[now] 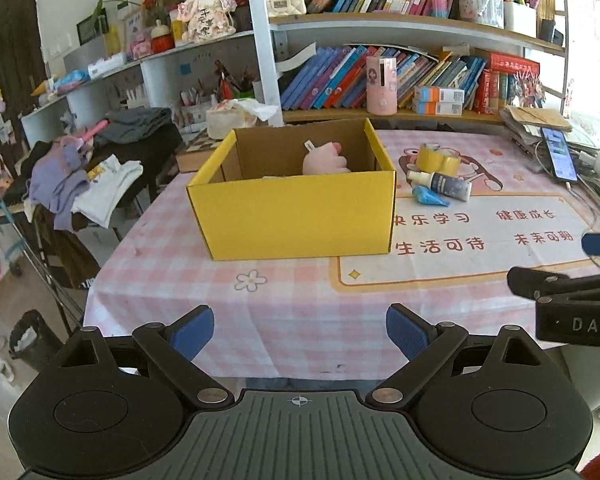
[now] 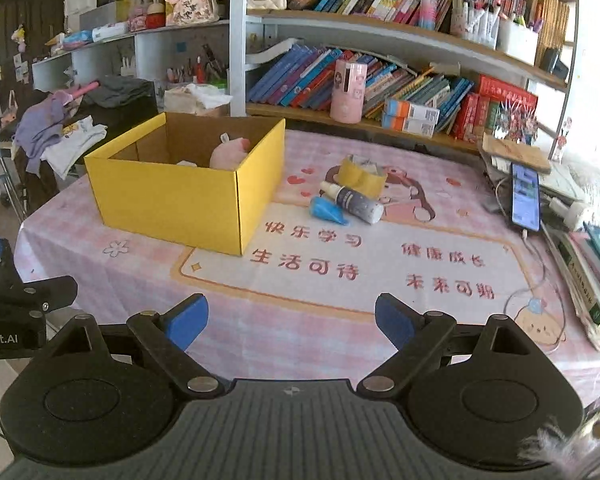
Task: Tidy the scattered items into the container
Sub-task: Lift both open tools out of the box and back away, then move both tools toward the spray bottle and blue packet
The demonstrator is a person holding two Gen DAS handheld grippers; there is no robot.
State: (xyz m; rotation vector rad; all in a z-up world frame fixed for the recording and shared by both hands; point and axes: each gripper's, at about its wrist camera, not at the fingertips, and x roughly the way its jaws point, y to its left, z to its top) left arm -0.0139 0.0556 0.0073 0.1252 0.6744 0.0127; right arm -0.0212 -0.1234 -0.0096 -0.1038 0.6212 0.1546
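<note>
so far, one pink plush toy point(image 2: 230, 152) is seen lying inside the yellow box point(image 2: 172, 204), which stands open-topped on the counter point(image 2: 300, 344) with its pink checked cloth. three items are left outside it, clustered just beside the box on its right: a yellow tape roll point(image 2: 362, 176), a dark spray bottle point(image 2: 356, 202) lying on its side with its white cap toward the box, and a small blue cone-shaped piece point(image 2: 328, 210) touching the bottle's near side. the bottle is judged to be light, stiff and smooth, so it is best taken across the middle of its barrel, where it will not roll out. the tape roll is judged light and firm but possibly tacky at its loose edge; it can be pinched across its wall. the blue piece looks small and soft or thin, and a low pinch at its wider end is called for. the right gripper point(image 2: 292, 322) is held near the counter's front edge, well apart from the cluster, its jaws spread wide with nothing between them. the left gripper point(image 1: 300, 332) is likewise held back from the box, its jaws released and empty, touching nothing.
</note>
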